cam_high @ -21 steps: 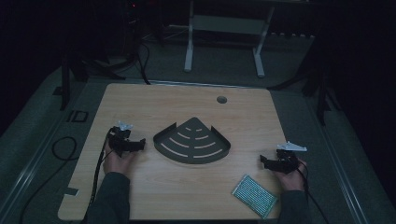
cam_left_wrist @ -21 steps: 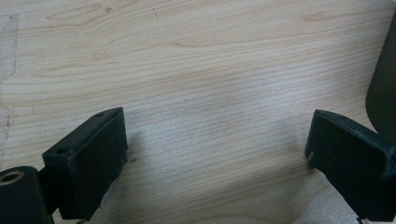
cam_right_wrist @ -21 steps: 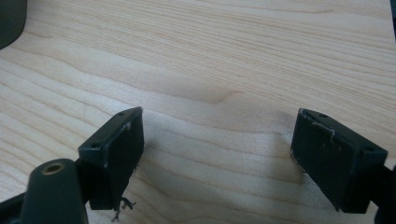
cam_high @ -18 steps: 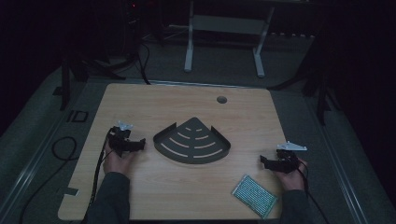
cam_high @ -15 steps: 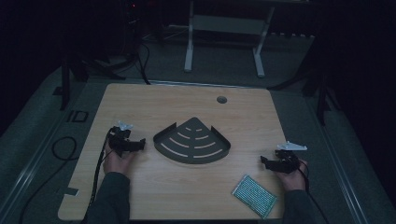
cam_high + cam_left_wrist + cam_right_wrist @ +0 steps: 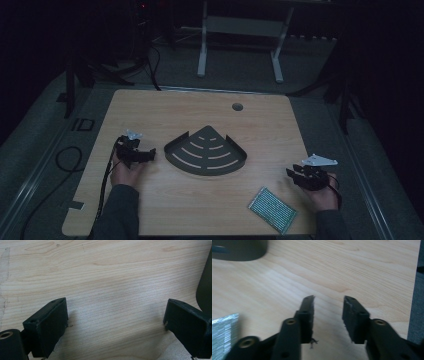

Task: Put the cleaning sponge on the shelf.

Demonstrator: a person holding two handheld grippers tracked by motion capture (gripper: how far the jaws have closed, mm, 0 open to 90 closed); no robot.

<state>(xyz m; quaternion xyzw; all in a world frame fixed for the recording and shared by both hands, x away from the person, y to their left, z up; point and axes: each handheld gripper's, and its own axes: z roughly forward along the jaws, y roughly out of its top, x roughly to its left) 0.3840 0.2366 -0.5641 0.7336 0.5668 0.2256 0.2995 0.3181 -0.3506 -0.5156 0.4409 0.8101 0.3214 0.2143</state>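
Resting low on the counter (image 6: pixel 200 200), both units are at the start position, and no object is gripped yet. The right hand-held gripper (image 6: pixel 296 175) sits at the near right edge with its jaws partly spread and nothing between them; the right gripper view shows bare wood between the pads. Just beside it, nearer the person, lies a small green-and-white dotted pad (image 6: pixel 273 210), flat and untouched. The left hand-held gripper (image 6: pixel 147 154) sits at the near left with its jaws spread wide and holding nothing, pointing toward the dark fan-shaped tray (image 6: pixel 206 152).

Judged step: approach, before any pick-up. The next move likely calls for the right unit to turn toward the dotted pad, straddle one edge and close on it, since the pad lies flat and offers little to pinch.

Container status: the tray sits at the counter centre, well apart from the pad. Its slotted floor appears bare, with nothing in it. Farther back, a round hole (image 6: pixel 237 106) pierces the counter.
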